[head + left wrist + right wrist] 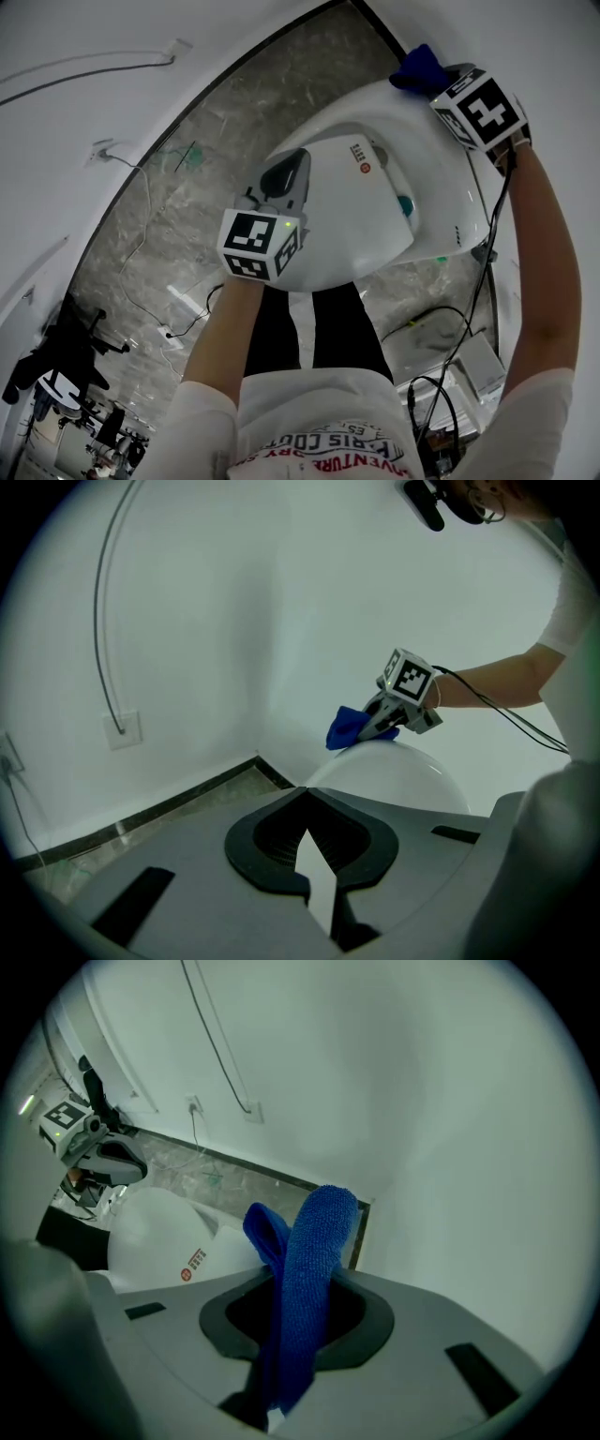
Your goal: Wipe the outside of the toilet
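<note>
Right gripper (438,87): fingers pinching a blue microfibre cloth (314,1269), its folded end sticking out to meet the surface first.
Toilet (375,216): sitting below the person; the cloth appears to be touching its rear top, likely mid-wipe.
Left gripper (305,803): fingers pressed together, empty, hovering over the lid (352,202), clear of the wiping.

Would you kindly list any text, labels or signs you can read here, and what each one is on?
Red label on the toilet lid: too small to read.
Shirt print: upside down, too blurred to quote.
Marker cubes: square patterns only, no words.
</note>
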Available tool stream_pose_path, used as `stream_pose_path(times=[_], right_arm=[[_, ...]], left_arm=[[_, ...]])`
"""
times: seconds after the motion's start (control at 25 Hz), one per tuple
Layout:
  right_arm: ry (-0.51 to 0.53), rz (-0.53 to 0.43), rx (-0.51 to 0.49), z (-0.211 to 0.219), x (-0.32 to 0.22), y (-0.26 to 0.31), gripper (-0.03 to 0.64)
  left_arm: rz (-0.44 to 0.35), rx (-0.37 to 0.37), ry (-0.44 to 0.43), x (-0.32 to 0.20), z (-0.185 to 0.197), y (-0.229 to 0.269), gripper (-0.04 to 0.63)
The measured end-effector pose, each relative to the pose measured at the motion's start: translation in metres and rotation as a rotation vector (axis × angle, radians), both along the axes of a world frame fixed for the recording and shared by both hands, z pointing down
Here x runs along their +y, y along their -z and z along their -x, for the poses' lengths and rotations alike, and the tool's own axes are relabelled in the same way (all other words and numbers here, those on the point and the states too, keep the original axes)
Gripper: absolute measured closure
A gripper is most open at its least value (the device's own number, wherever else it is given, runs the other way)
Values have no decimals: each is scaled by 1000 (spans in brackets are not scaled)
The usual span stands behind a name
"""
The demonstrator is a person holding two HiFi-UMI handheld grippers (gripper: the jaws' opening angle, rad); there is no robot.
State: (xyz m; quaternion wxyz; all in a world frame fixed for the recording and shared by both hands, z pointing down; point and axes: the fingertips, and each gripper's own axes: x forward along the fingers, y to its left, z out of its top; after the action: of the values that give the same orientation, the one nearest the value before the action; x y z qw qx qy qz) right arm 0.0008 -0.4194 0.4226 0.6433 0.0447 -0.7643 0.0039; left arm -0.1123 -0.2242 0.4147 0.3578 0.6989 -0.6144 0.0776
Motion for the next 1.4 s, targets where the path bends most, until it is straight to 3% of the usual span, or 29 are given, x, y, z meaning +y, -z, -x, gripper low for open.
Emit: stream_pose_path(times=[0.28, 0.56, 0.96, 1.4], right_arm=[[101, 96, 156, 32, 12, -34, 541], [206, 119, 264, 78, 38, -79, 541], [305, 165, 424, 106, 72, -138, 541], [360, 213, 495, 145, 129, -205, 541]], left_arm=[[13, 27, 63, 28, 30, -18, 589], [49, 51, 133, 62, 66, -49, 589], [80, 78, 216, 112, 95, -80, 589], [122, 96, 302, 171, 128, -113, 589]])
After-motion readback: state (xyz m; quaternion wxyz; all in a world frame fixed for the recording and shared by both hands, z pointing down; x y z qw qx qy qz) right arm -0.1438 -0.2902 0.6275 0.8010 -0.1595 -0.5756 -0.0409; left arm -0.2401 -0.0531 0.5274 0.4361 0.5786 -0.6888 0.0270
